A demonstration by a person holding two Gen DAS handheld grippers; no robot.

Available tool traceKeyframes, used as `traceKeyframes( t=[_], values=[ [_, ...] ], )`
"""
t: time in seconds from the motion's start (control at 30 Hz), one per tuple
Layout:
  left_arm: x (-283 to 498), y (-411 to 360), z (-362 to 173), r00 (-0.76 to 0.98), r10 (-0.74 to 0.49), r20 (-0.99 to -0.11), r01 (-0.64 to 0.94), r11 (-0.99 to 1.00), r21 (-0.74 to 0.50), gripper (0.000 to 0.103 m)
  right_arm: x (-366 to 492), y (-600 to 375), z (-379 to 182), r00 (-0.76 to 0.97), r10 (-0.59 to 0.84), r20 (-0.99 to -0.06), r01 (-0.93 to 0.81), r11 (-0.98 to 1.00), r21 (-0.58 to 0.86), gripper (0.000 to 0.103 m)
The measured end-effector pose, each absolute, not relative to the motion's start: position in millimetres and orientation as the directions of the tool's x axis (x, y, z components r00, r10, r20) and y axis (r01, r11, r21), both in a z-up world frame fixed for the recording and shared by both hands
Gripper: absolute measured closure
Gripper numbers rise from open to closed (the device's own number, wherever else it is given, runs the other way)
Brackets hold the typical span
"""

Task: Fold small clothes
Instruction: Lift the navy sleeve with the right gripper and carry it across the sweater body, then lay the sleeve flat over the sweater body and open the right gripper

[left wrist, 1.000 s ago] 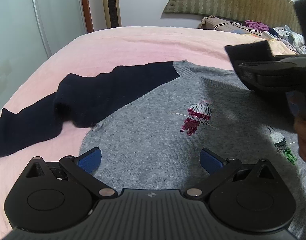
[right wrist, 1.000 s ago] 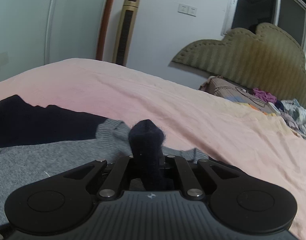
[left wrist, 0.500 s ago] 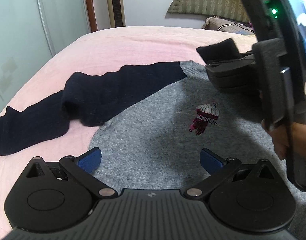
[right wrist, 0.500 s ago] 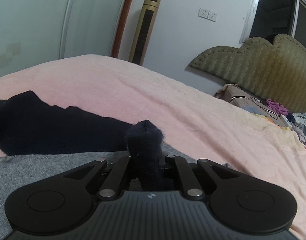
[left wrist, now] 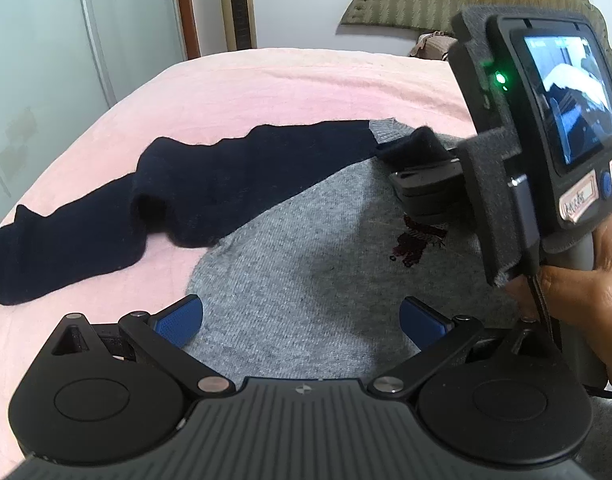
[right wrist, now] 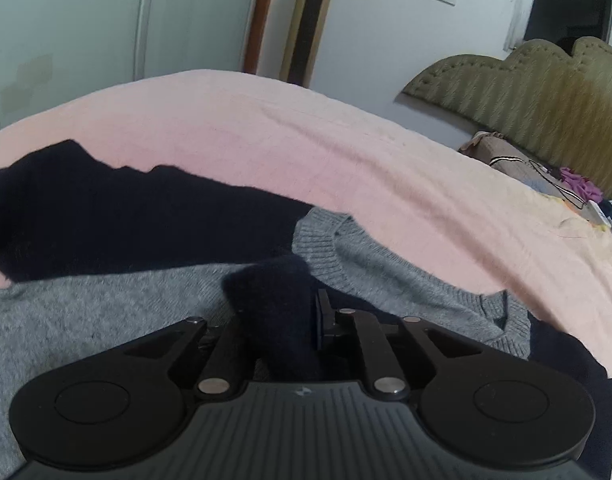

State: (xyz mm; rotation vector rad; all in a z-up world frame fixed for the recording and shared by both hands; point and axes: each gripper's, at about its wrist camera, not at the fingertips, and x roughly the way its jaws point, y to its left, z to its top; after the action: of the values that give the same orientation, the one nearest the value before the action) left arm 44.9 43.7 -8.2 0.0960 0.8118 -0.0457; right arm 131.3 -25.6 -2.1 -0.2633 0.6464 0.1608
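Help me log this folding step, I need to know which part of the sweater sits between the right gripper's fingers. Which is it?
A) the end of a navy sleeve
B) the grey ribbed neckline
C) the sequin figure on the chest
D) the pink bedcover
A: the right gripper has a tuft of the navy sleeve between its opening jaws, above the sweater's grey front.
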Motion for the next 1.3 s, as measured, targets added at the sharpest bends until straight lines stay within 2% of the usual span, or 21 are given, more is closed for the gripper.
traceKeyframes(
  t=[0.1,0.17,0.23,0.27,0.43,0.6,0.67,0.73,0.9,1.07,1.3],
  values=[
    [44,45,-8,0.69,0.006,-0.724,0.071,0.995,0.076,0.0,127,-32,4,0.781,0.094,-0.617,-0.241,0.957,-0.159,0.081],
    [44,48,-8,0.689,0.008,-0.725,0.066,0.995,0.074,0.0,123,-44,14,0.774,0.164,-0.612,-0.252,0.966,-0.059,0.059],
    [44,50,-9,0.686,0.013,-0.727,0.057,0.996,0.071,0.0,122,-58,19,0.75,0.255,-0.61,-0.274,0.96,0.064,0.043],
    [45,51,-9,0.684,0.014,-0.729,0.054,0.996,0.07,0.0,122,-63,20,0.727,0.3,-0.617,-0.289,0.95,0.12,0.041],
    [45,56,-10,0.685,0.02,-0.729,0.044,0.997,0.069,0.0,117,-72,19,0.7,0.369,-0.611,-0.285,0.929,0.235,0.041],
    [47,61,-11,0.68,0.031,-0.732,0.028,0.997,0.068,0.0,120,-86,18,0.634,0.491,-0.598,-0.278,0.866,0.417,0.041],
    [47,62,-11,0.677,0.031,-0.735,0.023,0.998,0.063,0.0,122,-81,14,0.593,0.484,-0.644,-0.285,0.874,0.394,0.042],
    [47,62,-11,0.677,0.028,-0.735,0.022,0.998,0.058,0.0,118,-77,15,0.606,0.464,-0.645,-0.299,0.885,0.356,0.041],
    [47,62,-11,0.679,0.03,-0.733,0.025,0.998,0.064,0.0,107,-82,24,0.638,0.455,-0.621,-0.277,0.889,0.365,0.041],
    [48,63,-10,0.676,0.033,-0.736,0.016,0.998,0.059,0.0,104,-82,21,0.629,0.379,-0.679,-0.249,0.925,0.286,0.041],
    [49,67,-8,0.676,0.036,-0.736,0.003,0.999,0.051,0.0,77,-89,38,0.699,0.344,-0.627,-0.249,0.939,0.238,0.041]
  ],
)
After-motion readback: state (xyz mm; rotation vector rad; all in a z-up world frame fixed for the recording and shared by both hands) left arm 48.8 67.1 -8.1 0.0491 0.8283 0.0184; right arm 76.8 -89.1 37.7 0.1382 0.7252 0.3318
